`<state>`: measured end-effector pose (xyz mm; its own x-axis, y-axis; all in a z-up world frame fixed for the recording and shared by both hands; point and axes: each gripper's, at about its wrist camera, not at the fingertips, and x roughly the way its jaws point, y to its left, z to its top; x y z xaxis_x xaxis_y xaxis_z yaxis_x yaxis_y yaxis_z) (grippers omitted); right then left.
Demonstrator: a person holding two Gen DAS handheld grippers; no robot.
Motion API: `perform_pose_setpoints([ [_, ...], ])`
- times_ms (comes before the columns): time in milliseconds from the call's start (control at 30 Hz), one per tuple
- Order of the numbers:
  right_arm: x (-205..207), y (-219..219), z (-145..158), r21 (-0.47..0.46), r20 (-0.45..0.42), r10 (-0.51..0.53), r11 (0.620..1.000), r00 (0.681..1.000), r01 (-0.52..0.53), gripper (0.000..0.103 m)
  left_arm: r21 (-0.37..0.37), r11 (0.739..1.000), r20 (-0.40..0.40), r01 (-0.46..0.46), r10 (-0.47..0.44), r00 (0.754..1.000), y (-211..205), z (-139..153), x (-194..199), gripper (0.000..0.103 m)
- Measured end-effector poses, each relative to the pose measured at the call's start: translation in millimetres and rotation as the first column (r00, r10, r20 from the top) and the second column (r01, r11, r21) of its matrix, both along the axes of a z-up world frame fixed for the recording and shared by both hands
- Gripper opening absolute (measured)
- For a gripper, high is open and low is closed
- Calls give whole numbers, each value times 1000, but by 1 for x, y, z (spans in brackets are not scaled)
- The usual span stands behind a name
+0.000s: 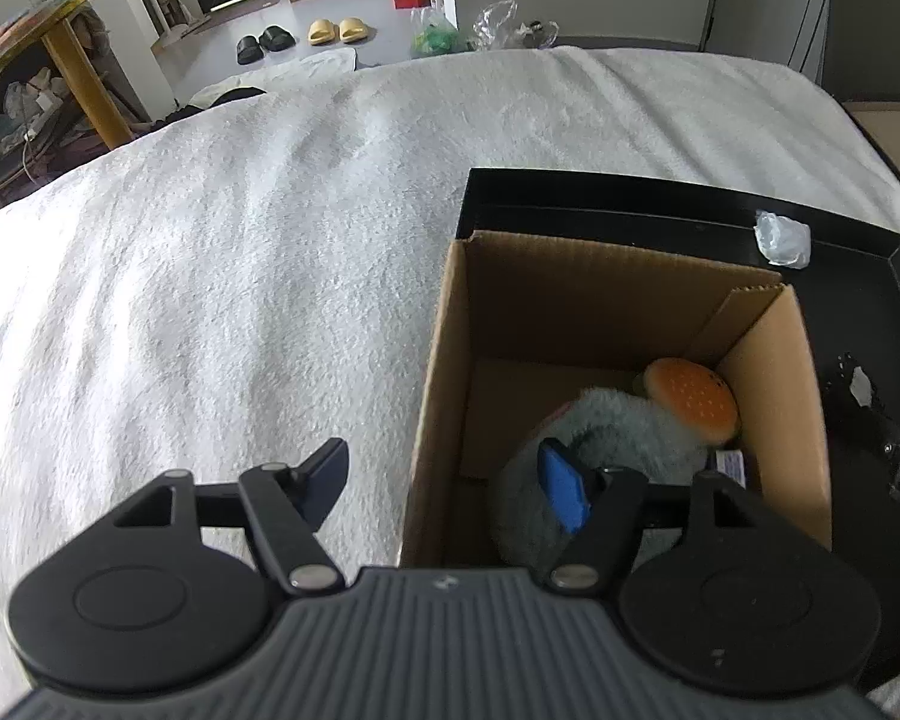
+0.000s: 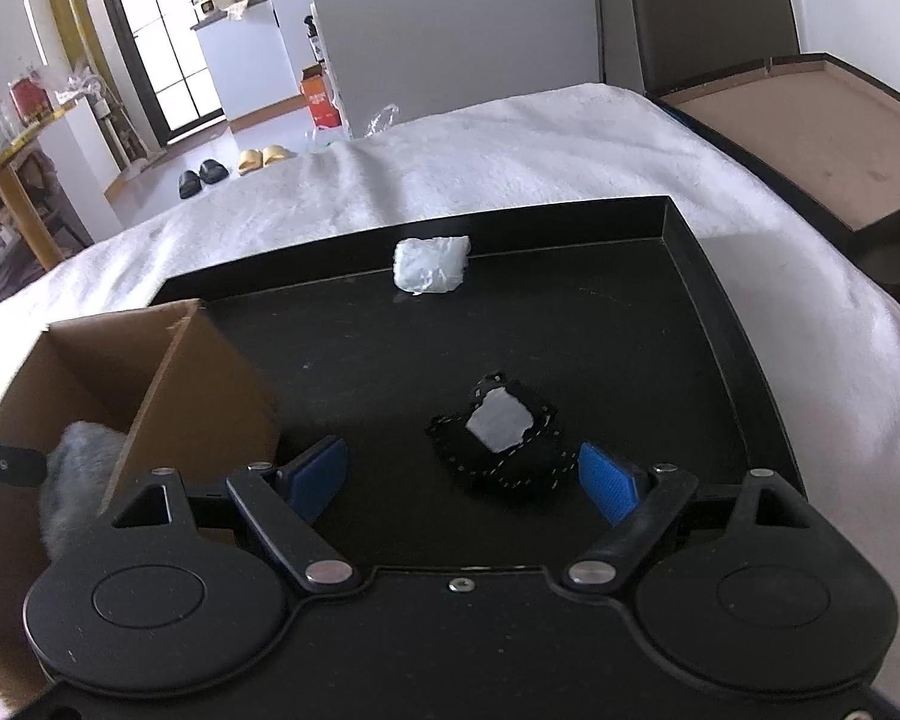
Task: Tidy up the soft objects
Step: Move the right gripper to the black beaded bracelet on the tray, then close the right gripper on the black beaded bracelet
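**Right gripper lines up on the black pouch; box already holds two soft items**

The box stands at the near left of the black tray, which lies on a white blanket. Inside the box lie a grey plush and a burger toy, the burger resting against the plush at the far right of the box floor.

The left gripper is spread wide and holds nothing. It straddles the box's left wall: one finger hangs outside over the blanket, and the other, with its blue pad, is inside just above or against the plush; contact cannot be told.

The right gripper is also released and empty. It sits low over the tray with the black pouch between and slightly beyond its fingers, neither pad touching it. The pouch, with a white patch on top, lies flat in the middle of the tray. A white packet lies well apart, against the far rim.

The step in hand looks like the pick of the pouch. The next move calls for easing forward and down until the pads flank the pouch, then closing. Being flat and limp, it may slide or fold, so the pads probably need to pinch an edge or bunch the fabric. Then it goes left, over the box wall. The packet would remain.
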<state>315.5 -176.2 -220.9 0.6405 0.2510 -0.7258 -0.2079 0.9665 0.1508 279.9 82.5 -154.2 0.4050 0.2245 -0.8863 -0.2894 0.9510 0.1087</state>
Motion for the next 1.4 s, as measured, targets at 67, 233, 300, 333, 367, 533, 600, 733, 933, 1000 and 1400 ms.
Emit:
perform_pose_setpoints([
  [67,5,1,-4,-25,0,5,1000,1000,-5,84,0,1000,-6,-1,1,1000,1,-2,6,68],
  [233,23,-1,-19,-48,-23,-4,999,1000,3,84,15,1000,-19,16,-15,1000,-2,-2,21,69],
  [300,27,-1,-22,-51,-36,0,999,999,-1,84,26,999,-20,28,-27,999,-3,-2,25,70],
  [333,28,-2,-23,-44,-39,3,999,999,-5,84,34,999,-25,28,-27,999,-3,-3,27,70],
  [367,29,-1,-24,-42,-40,9,999,999,-11,84,36,999,-29,26,-25,999,-2,-4,28,70],
  [533,32,8,-29,-61,-37,39,997,999,-41,84,22,1000,-54,2,0,999,3,-13,32,71],
  [600,32,10,-32,-65,-47,50,996,998,-54,81,28,1000,-58,5,-4,998,2,-16,32,71],
  [733,30,12,-32,-97,-43,60,993,997,-64,56,23,1000,-56,2,-1,998,0,-16,30,71],
  [933,30,3,-25,-62,-50,34,997,998,-37,43,16,1000,-56,21,-20,998,-6,-13,25,71],
  [1000,28,1,-21,-55,-43,29,998,999,-31,43,11,1000,-52,29,-29,998,-8,-11,22,71],
  [1400,0,-10,11,-27,-34,21,999,999,-22,43,-62,997,-42,53,-56,998,-13,2,-4,71],
])
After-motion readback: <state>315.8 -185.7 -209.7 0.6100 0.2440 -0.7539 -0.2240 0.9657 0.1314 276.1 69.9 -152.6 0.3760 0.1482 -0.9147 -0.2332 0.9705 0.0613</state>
